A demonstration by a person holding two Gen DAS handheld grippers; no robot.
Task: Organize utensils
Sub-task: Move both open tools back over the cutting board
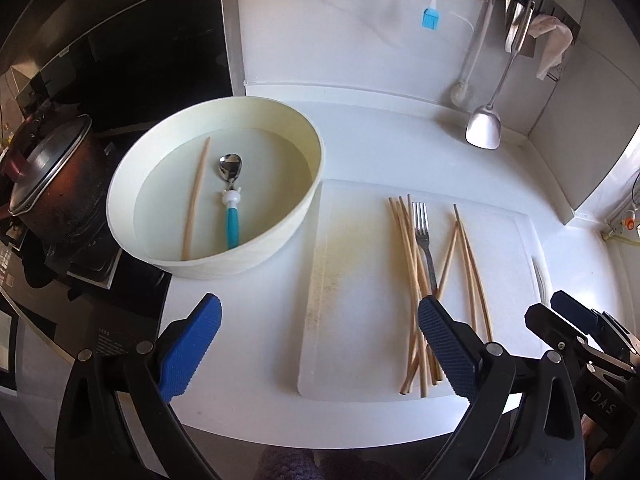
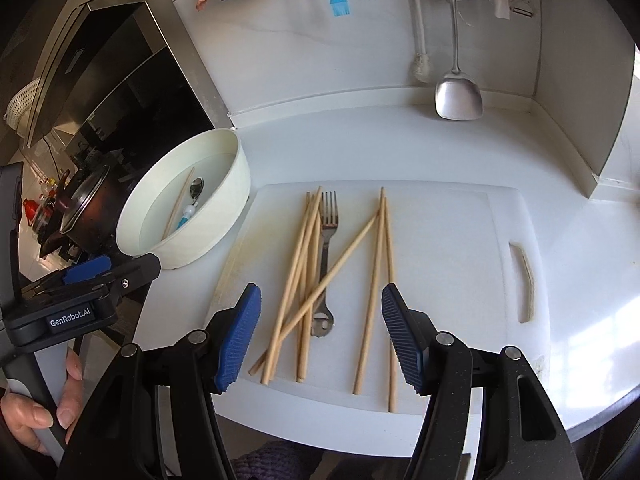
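While my left gripper (image 1: pixel 320 344) hangs wide and empty, the cream bowl (image 1: pixel 280 216) at the counter's left edge holds one chopstick (image 1: pixel 196 200) and a spoon (image 1: pixel 231 196); on the cutting board (image 2: pixel 440 280), loose chopsticks (image 2: pixel 300 280) cross the fork (image 2: pixel 326 248), my right gripper (image 2: pixel 320 336) spread wide above them.

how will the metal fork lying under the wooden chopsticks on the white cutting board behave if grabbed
The metal fork looks rigid, so probably no flex. Its smooth steel may slip between pads. Wooden chopsticks cross its handle, so lifting it would likely scatter or roll them on the white cutting board.
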